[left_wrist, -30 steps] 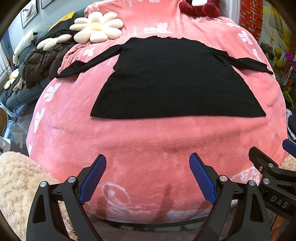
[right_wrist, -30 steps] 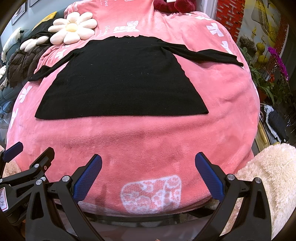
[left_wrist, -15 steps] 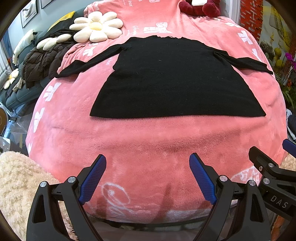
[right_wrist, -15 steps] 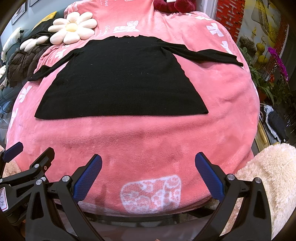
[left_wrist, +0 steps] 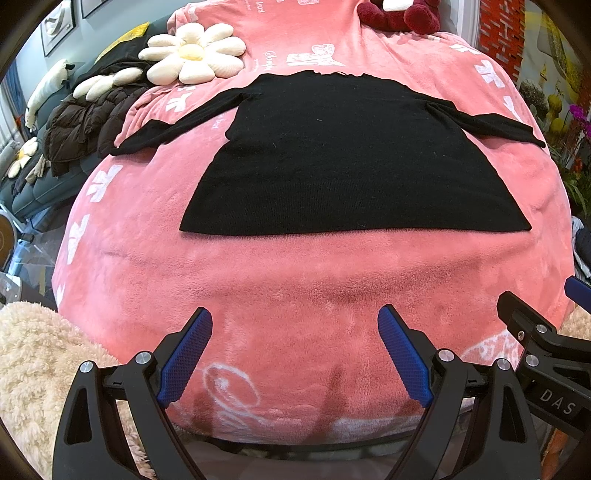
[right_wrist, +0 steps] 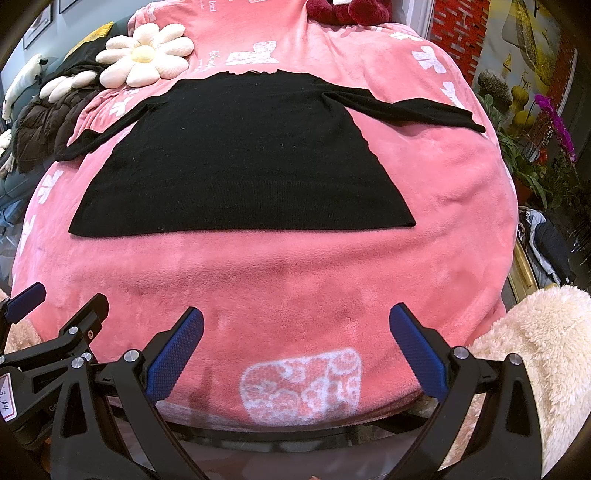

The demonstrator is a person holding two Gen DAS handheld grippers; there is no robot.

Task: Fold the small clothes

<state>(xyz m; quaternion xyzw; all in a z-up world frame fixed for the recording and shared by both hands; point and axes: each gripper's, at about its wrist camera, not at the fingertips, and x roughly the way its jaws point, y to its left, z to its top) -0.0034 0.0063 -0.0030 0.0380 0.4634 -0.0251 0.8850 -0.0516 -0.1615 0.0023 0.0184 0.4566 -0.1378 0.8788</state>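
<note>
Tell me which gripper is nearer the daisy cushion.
Left. The left gripper sits at the pink blanket's near edge, on the daisy cushion's side. The right gripper is beside it, further toward the sweater's other sleeve. Both are far off.

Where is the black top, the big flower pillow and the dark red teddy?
Black knitted long-sleeved top [left_wrist: 347,155], left wrist view, middle of its body.
Cream daisy-shaped plush pillow [left_wrist: 194,55], left wrist view, its yellow centre.
Dark red plush toy [right_wrist: 347,11], right wrist view, its body at the top edge.

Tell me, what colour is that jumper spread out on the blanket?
Plain black. The jumper lies on a pink blanket, clearest in the right wrist view.
</note>
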